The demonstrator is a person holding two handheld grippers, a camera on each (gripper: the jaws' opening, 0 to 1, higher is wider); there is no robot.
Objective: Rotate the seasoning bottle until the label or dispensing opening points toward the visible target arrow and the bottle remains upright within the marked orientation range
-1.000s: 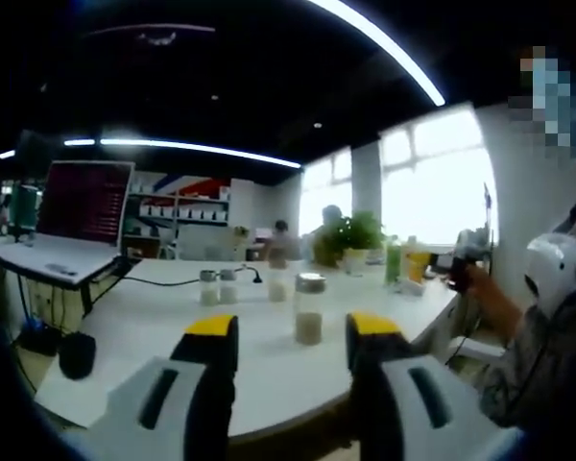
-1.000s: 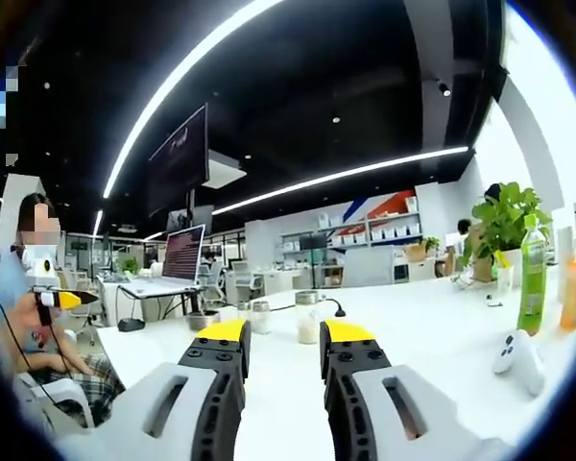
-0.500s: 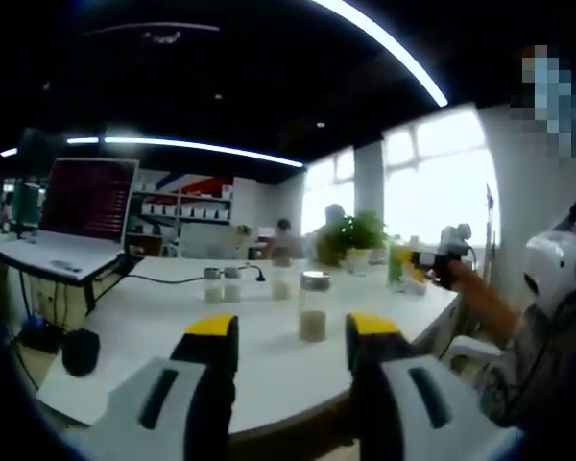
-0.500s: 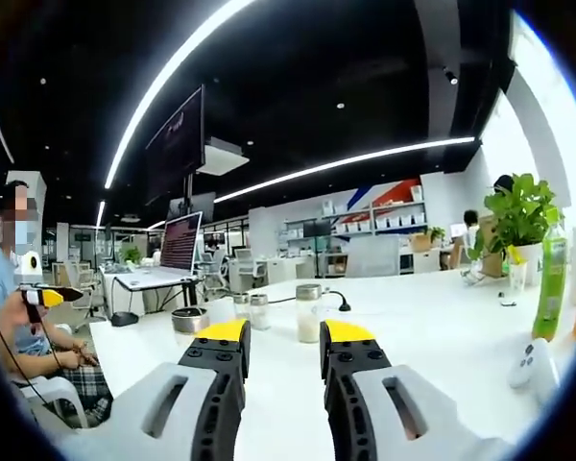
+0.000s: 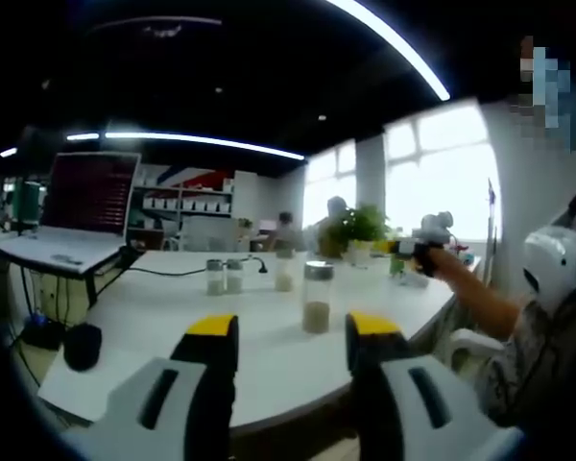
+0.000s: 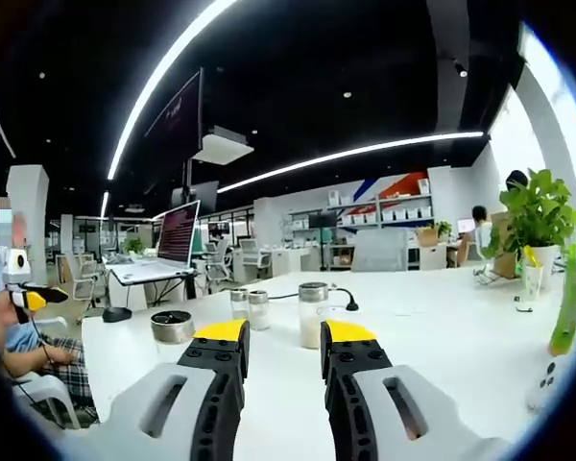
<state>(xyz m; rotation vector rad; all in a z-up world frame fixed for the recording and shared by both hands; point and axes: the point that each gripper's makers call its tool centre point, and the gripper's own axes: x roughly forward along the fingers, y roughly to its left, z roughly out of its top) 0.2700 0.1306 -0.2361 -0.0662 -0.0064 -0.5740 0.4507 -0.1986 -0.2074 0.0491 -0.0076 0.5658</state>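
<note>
While both tools hang apart and empty, we line the right tool (image 6: 280, 336) on the seasoning bottle (image 6: 313, 314), upright at frame centre on the surface (image 6: 442, 327), presumably for turning.

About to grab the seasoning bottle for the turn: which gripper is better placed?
Probably the right gripper: the clear, silver-capped seasoning bottle stands upright just beyond the gap between its open yellow-tipped fingers. The left gripper looks farther from it.

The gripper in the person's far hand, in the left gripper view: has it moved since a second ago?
Yes. That right gripper has swung left, toward the potted plant.
</note>
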